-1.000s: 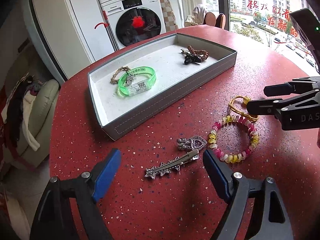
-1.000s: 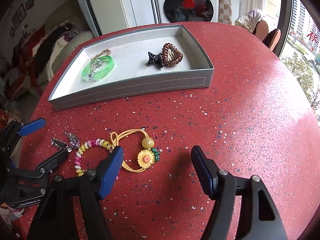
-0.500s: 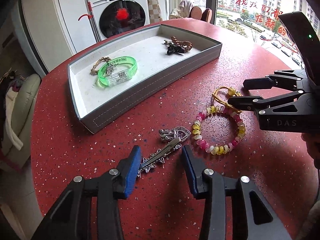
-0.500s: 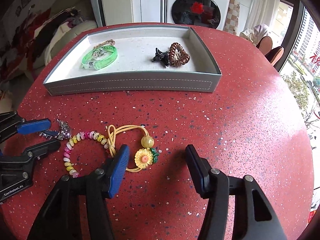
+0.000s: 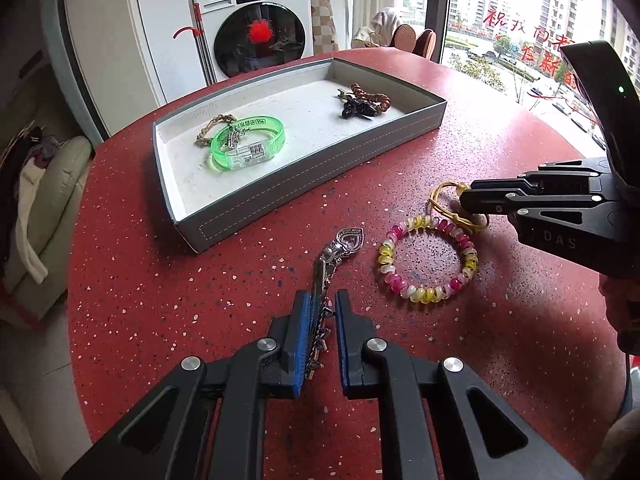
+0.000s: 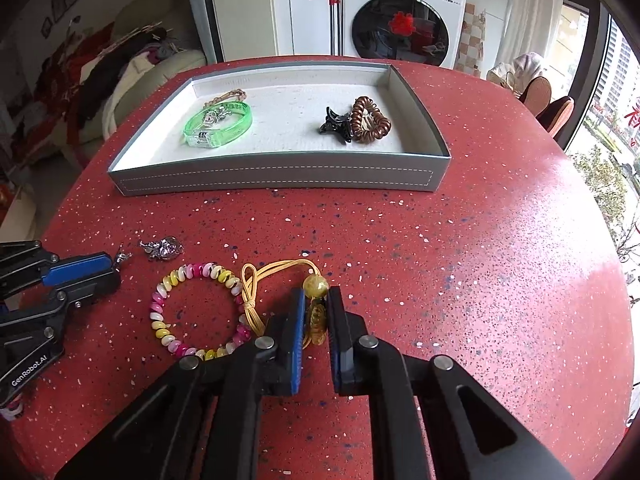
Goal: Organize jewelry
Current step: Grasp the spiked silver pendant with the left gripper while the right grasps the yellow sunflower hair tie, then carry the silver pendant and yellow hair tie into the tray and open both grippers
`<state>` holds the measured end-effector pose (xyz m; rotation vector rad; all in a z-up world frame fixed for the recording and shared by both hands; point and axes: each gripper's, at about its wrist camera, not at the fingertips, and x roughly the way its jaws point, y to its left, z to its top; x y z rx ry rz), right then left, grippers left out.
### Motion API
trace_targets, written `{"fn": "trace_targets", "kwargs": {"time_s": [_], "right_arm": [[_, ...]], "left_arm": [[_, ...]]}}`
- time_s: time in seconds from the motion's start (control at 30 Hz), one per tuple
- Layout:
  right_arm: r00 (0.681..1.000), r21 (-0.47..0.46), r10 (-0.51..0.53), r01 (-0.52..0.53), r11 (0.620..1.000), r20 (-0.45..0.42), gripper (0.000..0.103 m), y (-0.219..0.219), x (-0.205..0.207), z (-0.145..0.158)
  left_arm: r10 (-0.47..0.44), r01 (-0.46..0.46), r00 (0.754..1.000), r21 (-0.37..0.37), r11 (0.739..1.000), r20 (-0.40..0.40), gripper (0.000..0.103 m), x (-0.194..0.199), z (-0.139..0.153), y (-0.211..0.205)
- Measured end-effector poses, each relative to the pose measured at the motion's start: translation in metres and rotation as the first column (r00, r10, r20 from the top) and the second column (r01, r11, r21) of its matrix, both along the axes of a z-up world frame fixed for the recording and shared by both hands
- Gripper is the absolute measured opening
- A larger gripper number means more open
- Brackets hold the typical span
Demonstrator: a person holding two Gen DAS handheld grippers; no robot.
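Observation:
On the red speckled table, my left gripper (image 5: 320,300) has its jaws closing on a spiked silver hair clip (image 5: 320,276), which lies lengthwise between the blue pads. A silver heart piece (image 5: 352,238) rests at the clip's far end. To the right lies a pink, yellow and white bead bracelet (image 5: 424,295). My right gripper (image 6: 314,296) is shut on the sunflower charm of a yellow hair tie (image 6: 280,268), whose amber bead sits just past the fingertips. A grey tray (image 6: 276,180) behind holds a green bangle (image 6: 228,132), a brown coil tie (image 6: 368,120) and a black claw clip (image 6: 336,124).
The round table's edge curves close on the left and right. A washing machine (image 6: 400,28) and white cabinets stand behind the tray. A sofa piled with clothes (image 6: 120,64) is at the left, and chairs (image 6: 540,92) by the window at the right.
Both grippers have closed from wide open. The left jaws came together on the silver clip, which turned lengthwise between them. The right jaws closed on the sunflower charm.

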<state>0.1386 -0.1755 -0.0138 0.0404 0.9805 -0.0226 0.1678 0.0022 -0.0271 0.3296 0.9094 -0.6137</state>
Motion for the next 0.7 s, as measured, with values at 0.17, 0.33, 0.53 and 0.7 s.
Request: {"fn": "trace_targets", "kwargs": {"time_s": [0.17,0.33,0.53,0.7], "right_arm": [[1.0,0.052,-0.013,0.012,0.999,0.024,0.012,-0.009,-0.006,0.009],[0.999,0.087,-0.013,0.01,0.996,0.037,0.012,-0.014,-0.01,0.017],[0.998,0.138,-0.022,0.014,0.99,0.056,0.012,-0.018,-0.009,0.026],[0.997,0.154,-0.016,0.004,0.988,0.077,0.012,-0.019,-0.004,0.037]], "left_arm": [[0.07,-0.071,0.997,-0.06,0.996,-0.021,0.032,-0.001,0.004,0.011],[0.119,-0.122,0.992,-0.102,0.987,-0.035,0.032,-0.002,0.012,0.018],[0.14,-0.143,0.99,-0.158,0.977,-0.03,0.032,-0.003,0.03,0.021],[0.162,-0.164,0.986,-0.185,0.969,-0.029,0.032,0.003,0.042,0.02]]}}
